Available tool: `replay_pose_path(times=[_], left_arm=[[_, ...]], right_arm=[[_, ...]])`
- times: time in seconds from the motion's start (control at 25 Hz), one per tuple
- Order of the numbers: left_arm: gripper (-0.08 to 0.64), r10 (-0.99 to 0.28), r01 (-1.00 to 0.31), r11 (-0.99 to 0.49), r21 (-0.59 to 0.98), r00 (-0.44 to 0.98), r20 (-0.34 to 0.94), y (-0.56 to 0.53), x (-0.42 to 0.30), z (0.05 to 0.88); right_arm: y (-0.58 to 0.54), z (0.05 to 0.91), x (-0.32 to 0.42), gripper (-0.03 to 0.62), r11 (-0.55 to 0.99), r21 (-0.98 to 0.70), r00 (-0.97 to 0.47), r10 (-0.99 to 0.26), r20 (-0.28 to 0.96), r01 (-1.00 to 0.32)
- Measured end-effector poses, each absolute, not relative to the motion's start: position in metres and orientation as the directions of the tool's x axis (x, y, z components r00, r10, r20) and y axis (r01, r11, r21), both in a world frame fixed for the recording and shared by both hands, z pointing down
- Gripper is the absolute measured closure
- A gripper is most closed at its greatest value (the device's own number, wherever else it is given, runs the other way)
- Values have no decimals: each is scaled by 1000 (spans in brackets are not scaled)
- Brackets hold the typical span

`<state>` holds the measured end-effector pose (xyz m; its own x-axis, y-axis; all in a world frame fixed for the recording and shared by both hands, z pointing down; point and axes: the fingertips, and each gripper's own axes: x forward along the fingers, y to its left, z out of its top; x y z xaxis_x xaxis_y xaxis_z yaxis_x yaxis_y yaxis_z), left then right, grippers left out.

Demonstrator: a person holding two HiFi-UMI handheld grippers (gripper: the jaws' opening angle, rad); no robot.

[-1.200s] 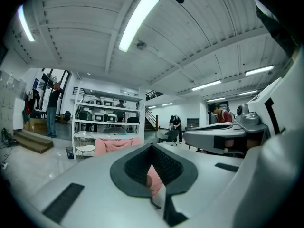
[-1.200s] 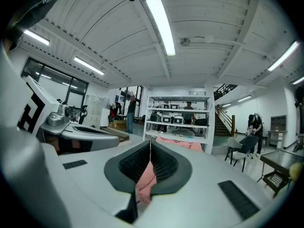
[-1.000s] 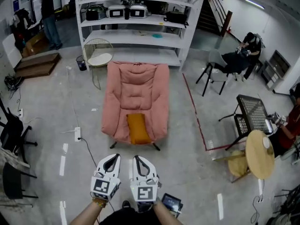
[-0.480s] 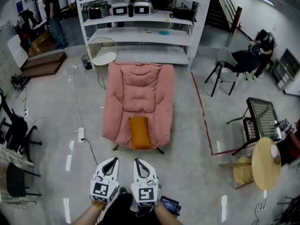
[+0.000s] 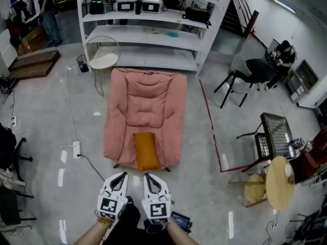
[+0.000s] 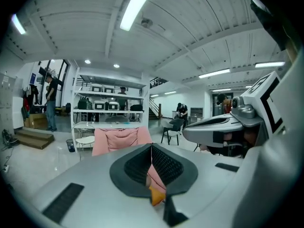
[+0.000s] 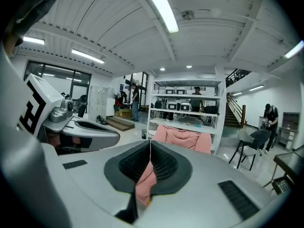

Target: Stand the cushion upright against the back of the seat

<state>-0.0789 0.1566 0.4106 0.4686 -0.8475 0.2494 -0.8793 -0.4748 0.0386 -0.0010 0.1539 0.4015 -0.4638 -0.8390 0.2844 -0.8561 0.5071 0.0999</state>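
Note:
An orange cushion (image 5: 146, 151) lies flat on the front of the seat of a pink padded armchair (image 5: 144, 106), seen in the head view. Both grippers hang side by side just short of the chair's front edge, neither touching it. My left gripper (image 5: 121, 175) is shut with nothing in it, and my right gripper (image 5: 148, 176) is shut and empty too. In the left gripper view a sliver of the orange cushion (image 6: 156, 196) and the armchair's back (image 6: 121, 139) show past the closed jaws. The right gripper view shows the armchair (image 7: 183, 138) straight ahead.
A white shelving unit (image 5: 148, 29) stands behind the armchair, with a round wire chair (image 5: 101, 60) to its left. A black chair (image 5: 245, 75), a mesh chair (image 5: 273, 134) and a round wooden table (image 5: 279, 182) stand to the right. People stand or sit far off. A cable and power strip (image 5: 77, 149) lie left.
Both grippers have moved forward together toward the armchair, which now lies closer below them. They stay shut and side by side.

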Motion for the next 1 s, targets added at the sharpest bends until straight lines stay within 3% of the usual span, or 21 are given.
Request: replay_pose_path(times=[0.4,0.68,1.0], left_arm=[[546,-822,-866,-486,120,499,275,79,-119,431],[546,-812,-870,-480,112,489,318,13,-92,452],[546,-801,-905,-416,91,413,434,-65,-47,486]], right_arm=[[87,417,-29,577,455,102,-398,-852,341,-885],[12,439,-11,577,459,73,-412,-848,332,-886],[-82,468,22,577,557,-17,-527,-775,349,-830]])
